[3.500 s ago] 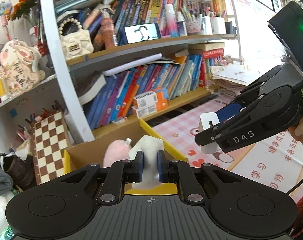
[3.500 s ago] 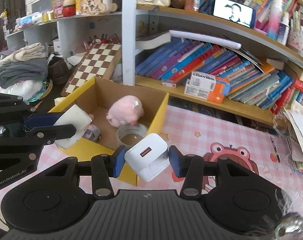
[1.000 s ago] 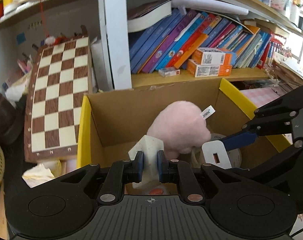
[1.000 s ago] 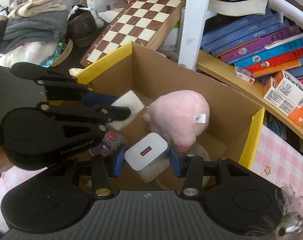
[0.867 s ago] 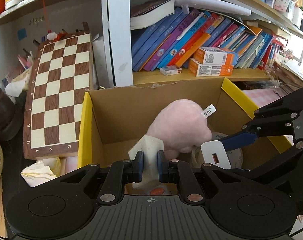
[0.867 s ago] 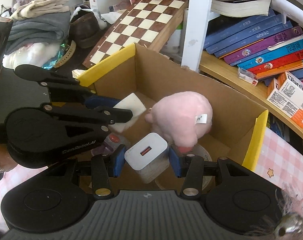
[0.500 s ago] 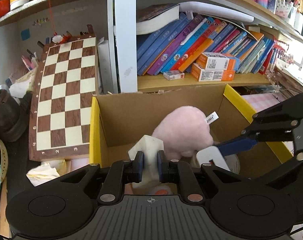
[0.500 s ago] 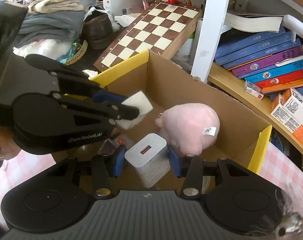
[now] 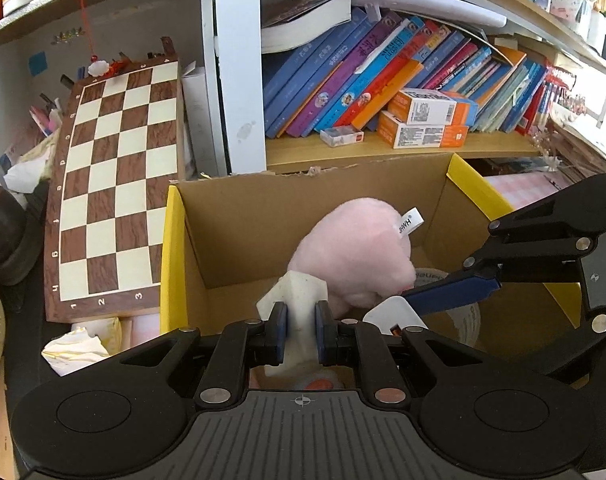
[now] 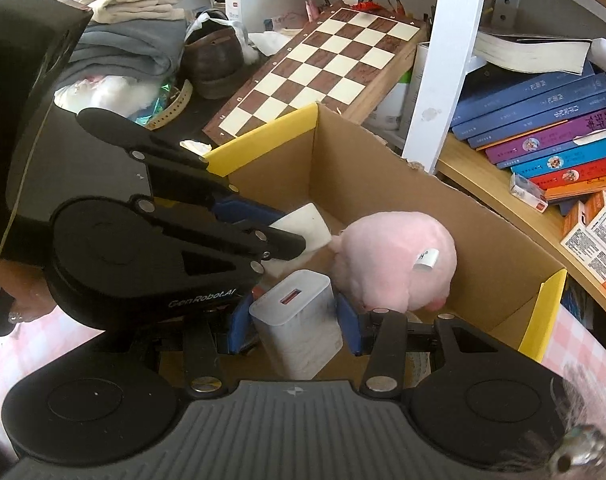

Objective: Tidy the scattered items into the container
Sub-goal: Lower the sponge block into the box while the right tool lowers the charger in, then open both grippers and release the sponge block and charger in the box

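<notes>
The white charger is clamped by the right gripper on its smooth, rigid sides, over the cardboard box. A flat white piece, judged light and stiff, is pinched by the left gripper, near the pink plush.

Bright daylight, seemingly from the right side, glare washing out the bookshelf at upper right, strong fisheye bending at edges, dark corners, soft shadow inside cardboard box, focus mostly sharp.
</notes>
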`<action>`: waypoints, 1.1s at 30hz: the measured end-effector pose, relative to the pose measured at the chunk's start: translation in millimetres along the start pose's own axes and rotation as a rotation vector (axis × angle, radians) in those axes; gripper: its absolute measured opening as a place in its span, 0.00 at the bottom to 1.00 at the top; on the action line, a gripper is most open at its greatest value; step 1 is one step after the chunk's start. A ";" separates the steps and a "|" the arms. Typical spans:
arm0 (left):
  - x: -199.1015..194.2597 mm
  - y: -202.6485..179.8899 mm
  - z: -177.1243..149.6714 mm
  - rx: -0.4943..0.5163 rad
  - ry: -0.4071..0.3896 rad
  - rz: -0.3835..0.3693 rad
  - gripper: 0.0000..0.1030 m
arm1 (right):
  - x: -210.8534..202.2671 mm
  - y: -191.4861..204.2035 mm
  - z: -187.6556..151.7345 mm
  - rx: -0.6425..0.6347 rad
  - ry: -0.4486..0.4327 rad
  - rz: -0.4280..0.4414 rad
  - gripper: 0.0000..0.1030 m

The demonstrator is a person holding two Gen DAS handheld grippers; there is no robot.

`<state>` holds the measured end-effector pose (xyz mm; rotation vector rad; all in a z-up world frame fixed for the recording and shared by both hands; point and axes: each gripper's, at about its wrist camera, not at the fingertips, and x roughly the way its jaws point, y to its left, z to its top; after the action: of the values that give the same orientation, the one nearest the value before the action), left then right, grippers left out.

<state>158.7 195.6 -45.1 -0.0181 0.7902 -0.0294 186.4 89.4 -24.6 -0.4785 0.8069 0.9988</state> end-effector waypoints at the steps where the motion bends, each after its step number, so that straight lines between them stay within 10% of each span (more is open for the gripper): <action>1: 0.0 0.1 0.0 -0.001 0.000 0.000 0.14 | -0.1 -0.2 -0.1 0.001 0.000 -0.001 0.43; 33: -29.9 17.9 -0.4 -0.088 -0.082 0.028 0.30 | 14.5 -0.2 18.7 -0.036 -0.035 -0.015 0.35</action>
<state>137.8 214.5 -24.7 -0.0912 0.7091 0.0326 197.8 110.1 -24.3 -0.4962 0.7544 1.0067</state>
